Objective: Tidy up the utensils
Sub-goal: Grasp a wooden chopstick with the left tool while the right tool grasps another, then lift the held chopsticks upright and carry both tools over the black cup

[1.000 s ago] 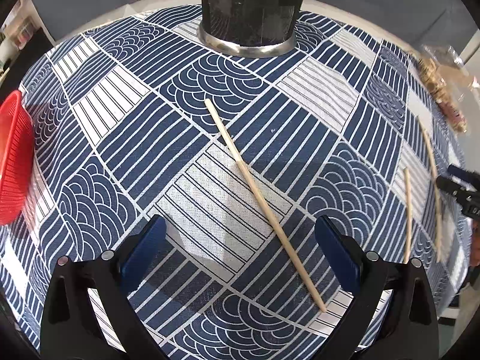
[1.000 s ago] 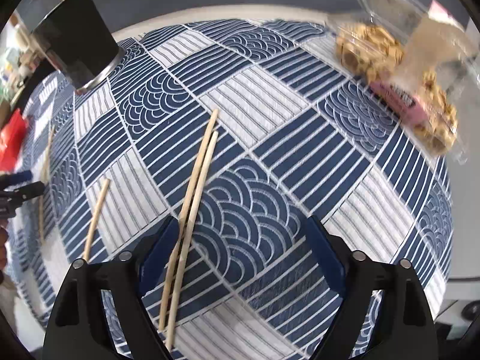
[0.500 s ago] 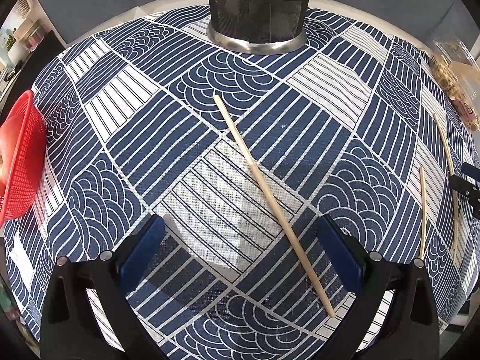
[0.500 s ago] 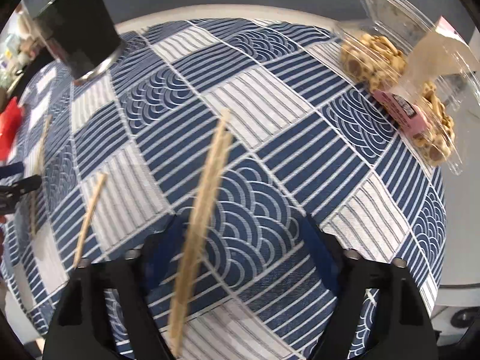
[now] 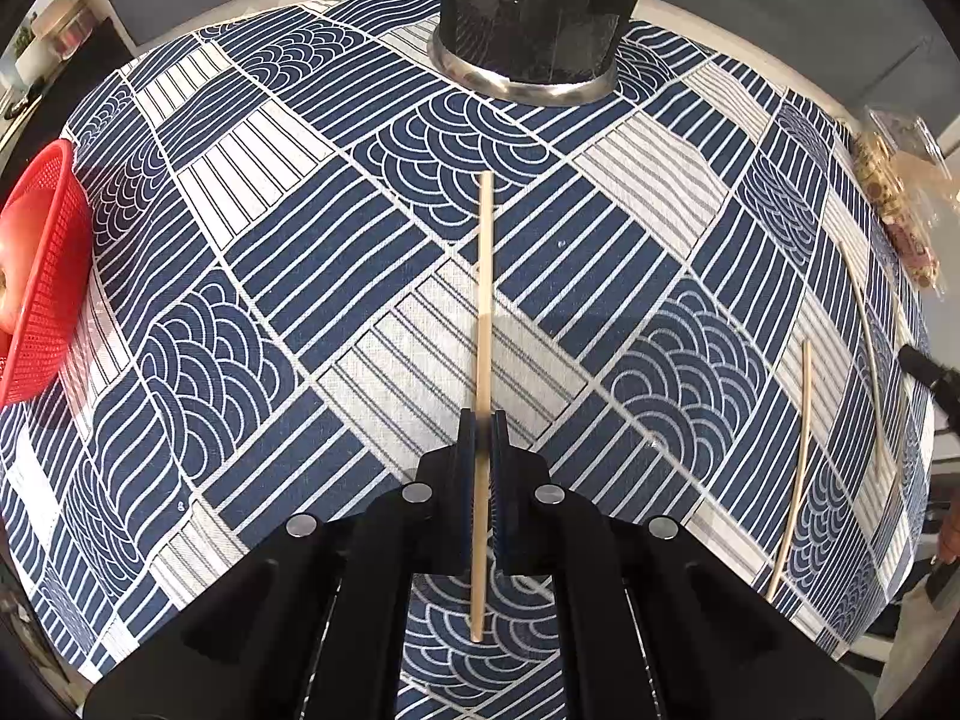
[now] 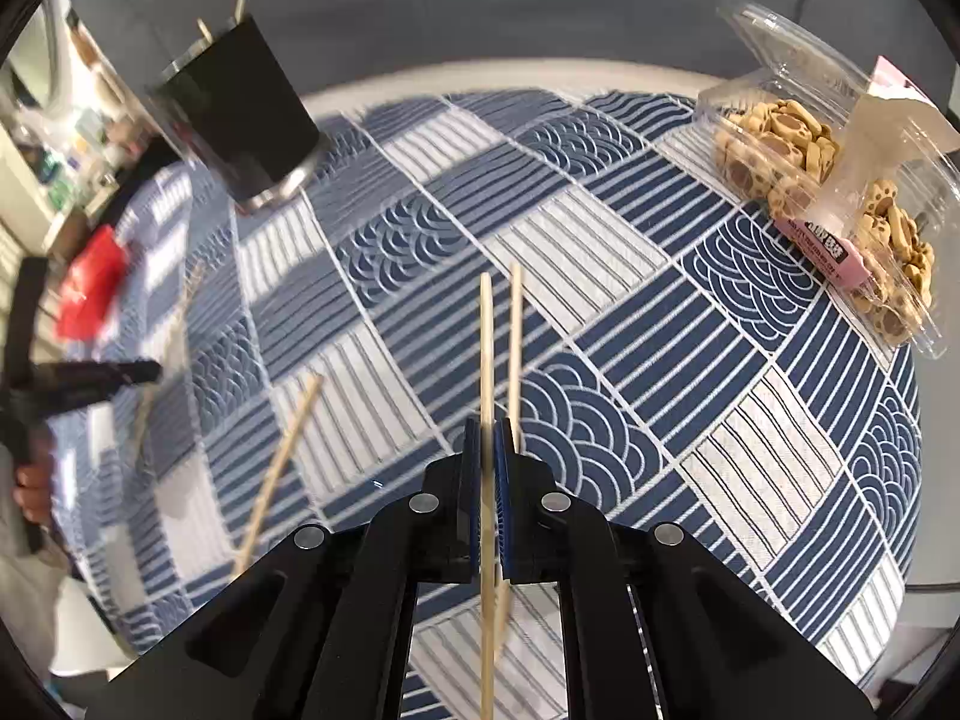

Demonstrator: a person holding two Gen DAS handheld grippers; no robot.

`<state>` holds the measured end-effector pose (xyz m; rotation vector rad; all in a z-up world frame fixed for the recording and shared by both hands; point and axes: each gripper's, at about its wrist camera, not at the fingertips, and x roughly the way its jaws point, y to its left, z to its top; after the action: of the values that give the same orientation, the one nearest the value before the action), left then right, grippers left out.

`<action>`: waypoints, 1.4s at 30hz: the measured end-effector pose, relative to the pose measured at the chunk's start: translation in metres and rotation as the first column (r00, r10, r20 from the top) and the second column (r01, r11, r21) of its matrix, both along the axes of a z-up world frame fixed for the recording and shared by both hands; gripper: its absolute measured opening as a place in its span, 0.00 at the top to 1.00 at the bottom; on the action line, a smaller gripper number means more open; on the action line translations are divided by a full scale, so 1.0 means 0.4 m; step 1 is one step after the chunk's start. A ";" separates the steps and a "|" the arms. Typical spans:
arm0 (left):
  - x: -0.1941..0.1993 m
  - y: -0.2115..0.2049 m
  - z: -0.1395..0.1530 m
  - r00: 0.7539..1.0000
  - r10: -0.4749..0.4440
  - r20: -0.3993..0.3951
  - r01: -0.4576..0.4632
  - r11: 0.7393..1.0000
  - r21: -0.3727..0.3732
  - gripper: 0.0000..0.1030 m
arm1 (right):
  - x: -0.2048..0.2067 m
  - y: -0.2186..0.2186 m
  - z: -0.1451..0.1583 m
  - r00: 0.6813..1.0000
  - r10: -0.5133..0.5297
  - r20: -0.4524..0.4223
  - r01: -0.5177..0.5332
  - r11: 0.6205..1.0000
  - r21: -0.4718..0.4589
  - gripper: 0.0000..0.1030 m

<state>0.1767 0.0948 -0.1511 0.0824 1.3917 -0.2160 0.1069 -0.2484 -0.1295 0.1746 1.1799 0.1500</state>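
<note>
The left gripper (image 5: 483,420) pinches a chopstick (image 5: 483,312) that points far toward the black cup (image 5: 528,18). The right gripper (image 6: 487,429) clamps a second chopstick (image 6: 486,360) — another stick (image 6: 515,330) lies just right of it on the tablecloth (image 6: 600,240).

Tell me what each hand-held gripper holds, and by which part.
Left hand-held gripper: one chopstick, pinched below its middle, toward the near end. Right hand-held gripper: another chopstick, also pinched toward its near end.
</note>
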 end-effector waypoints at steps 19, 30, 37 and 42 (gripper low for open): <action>-0.068 0.030 0.102 0.997 0.042 0.070 -0.042 0.999 0.004 0.95 | -0.012 0.000 0.097 0.993 0.062 0.104 -0.061 0.998 -0.009 0.96; -0.093 0.040 0.209 0.979 0.099 0.180 -0.095 0.995 -0.026 0.95 | -0.001 0.024 0.204 0.970 0.116 0.212 -0.110 0.993 -0.040 0.96; -0.079 0.045 0.293 0.964 0.116 0.239 -0.114 0.993 -0.023 0.95 | 0.036 0.062 0.265 0.950 0.155 0.271 -0.155 0.988 -0.023 0.96; -0.054 0.042 0.362 0.952 0.092 0.292 -0.105 0.994 0.029 0.95 | 0.072 0.092 0.305 0.936 0.172 0.306 -0.179 0.984 -0.006 0.96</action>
<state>0.1552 0.1118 -0.0061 0.0771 1.1044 -0.0852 0.1358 -0.2116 -0.0074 0.0615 0.8828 0.3358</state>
